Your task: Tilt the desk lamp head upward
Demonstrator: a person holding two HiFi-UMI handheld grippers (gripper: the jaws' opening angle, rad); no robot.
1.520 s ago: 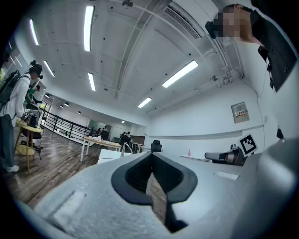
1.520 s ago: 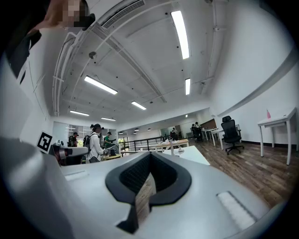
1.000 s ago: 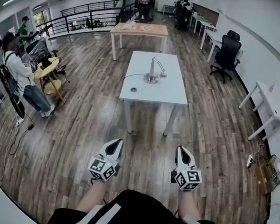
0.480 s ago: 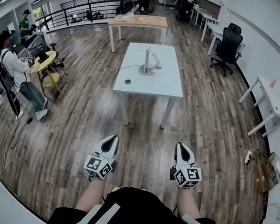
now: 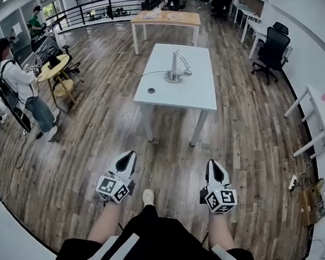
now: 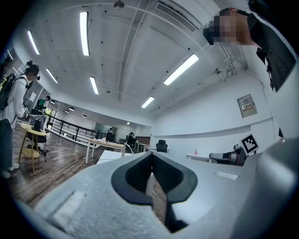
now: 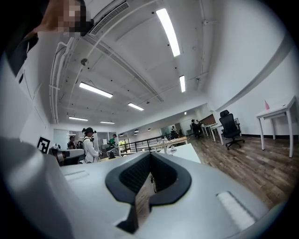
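Your left gripper [image 5: 129, 156] and right gripper [image 5: 213, 166] are both clenched on nothing, jaws pressed together. You hold them level in front of your body, well apart from each other. Ahead of them a bare stretch of wooden floor [image 5: 167, 146] runs to the near edge of the white table [image 5: 195, 98]. The desk lamp [image 5: 174, 67] stands on that table's far half, near its middle, with its head drooping to the right. Open floor flanks both long edges. A person [image 5: 21, 83] stands far left, and a small white desk [image 5: 319, 112] far right.
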